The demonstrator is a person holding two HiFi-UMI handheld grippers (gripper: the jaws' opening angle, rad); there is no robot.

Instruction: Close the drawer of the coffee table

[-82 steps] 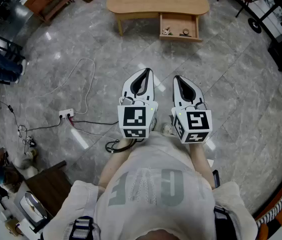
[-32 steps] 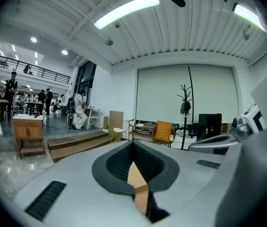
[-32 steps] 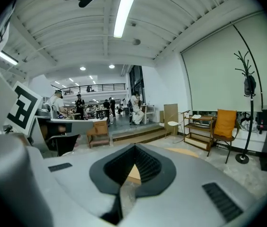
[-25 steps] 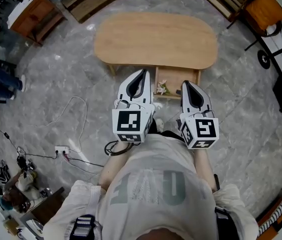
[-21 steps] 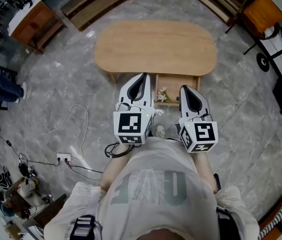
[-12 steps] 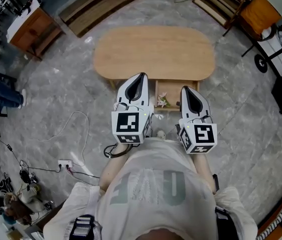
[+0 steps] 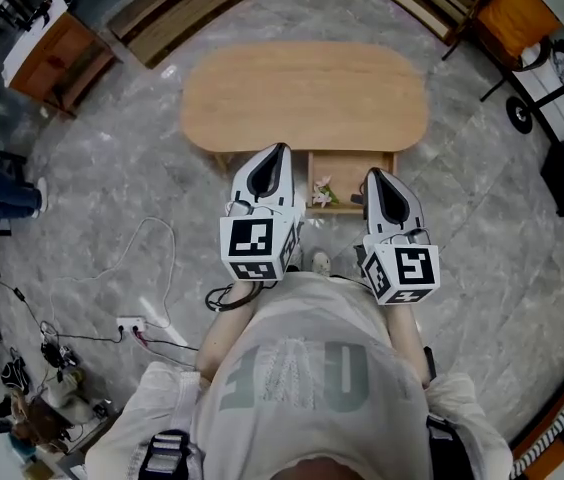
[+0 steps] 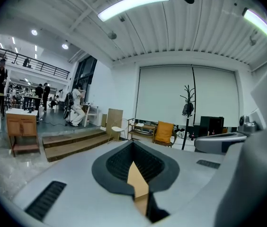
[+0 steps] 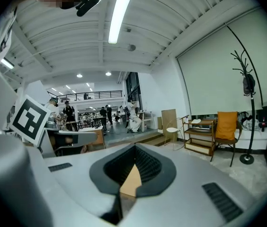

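Note:
The oval wooden coffee table (image 7: 304, 93) stands on the grey stone floor in front of me in the head view. Its drawer (image 7: 351, 166) is pulled out toward me, with a few small items (image 7: 320, 194) lying at its left end. My left gripper (image 7: 278, 151) is shut and empty, its tip over the table's near edge just left of the drawer. My right gripper (image 7: 375, 175) is shut and empty, its tip above the drawer's right end. In the gripper views the left gripper (image 8: 133, 143) and the right gripper (image 9: 134, 146) each show dark pads meeting at the tip.
A white cable and power strip (image 7: 127, 323) lie on the floor at my left. A wooden cabinet (image 7: 47, 43) and a low wooden step (image 7: 162, 13) stand beyond the table at left. A shelf and orange chair (image 7: 517, 3) stand at the far right. A person's legs (image 7: 2, 193) show at the left edge.
Since the earliest frame I have come up close to the table, which was far ahead then. Over the last second both grippers have kept shut and shifted only slightly over the drawer.

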